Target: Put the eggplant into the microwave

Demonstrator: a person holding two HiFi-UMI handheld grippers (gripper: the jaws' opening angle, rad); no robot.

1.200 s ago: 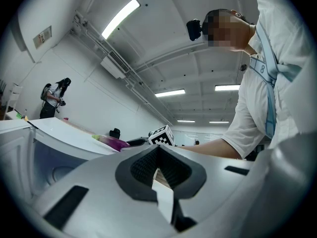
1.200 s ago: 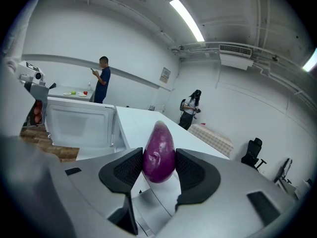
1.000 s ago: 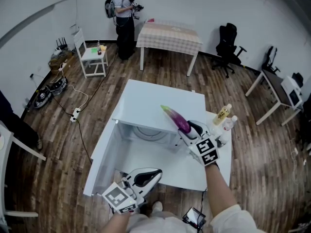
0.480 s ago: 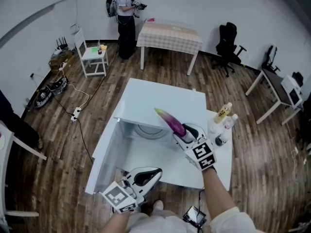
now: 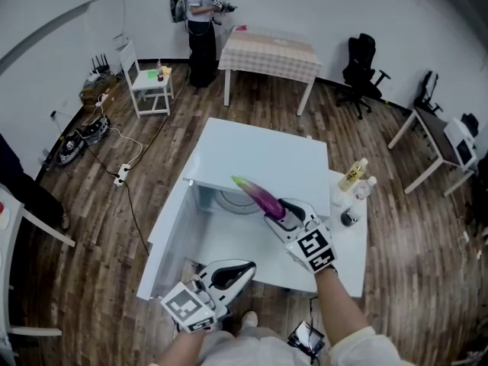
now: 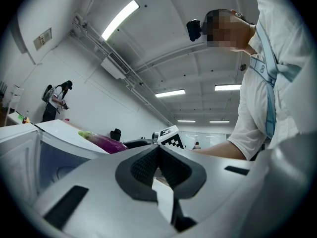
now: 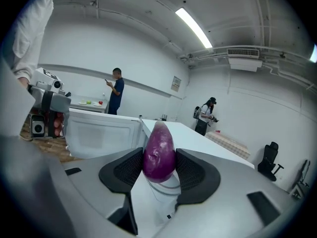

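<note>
Right claw (image 5: 276, 210) has hold of the eggplant (image 5: 255, 193) in the head view, its jaws set fairly wide and clamped on the fat purple end; the pale green tip points far and left, toward the open mouth of the microwave (image 5: 263, 155); the eggplant is up in the air at that mouth, and it does not look to be inside; the microwave door (image 5: 164, 239) stands swung open on the left, and the round turntable (image 5: 232, 203) shows within; left claw (image 5: 232, 277) sits near and low, apart from the microwave; a yellow bottle (image 5: 352, 175), a clear bottle (image 5: 363, 191) and a small dark jar (image 5: 349, 218) stand on the white table (image 5: 339, 269) to the right of the microwave.

Left gripper view: the left claw's dark pads meet with nothing between them; beyond them, to the left, the eggplant shows against the white microwave, with the right claw's marker cube (image 6: 168, 135) just right of it.

Right gripper view: both pads press the purple flesh, one on each side; the door stands left of the eggplant; the white top runs away to the far right.
</note>
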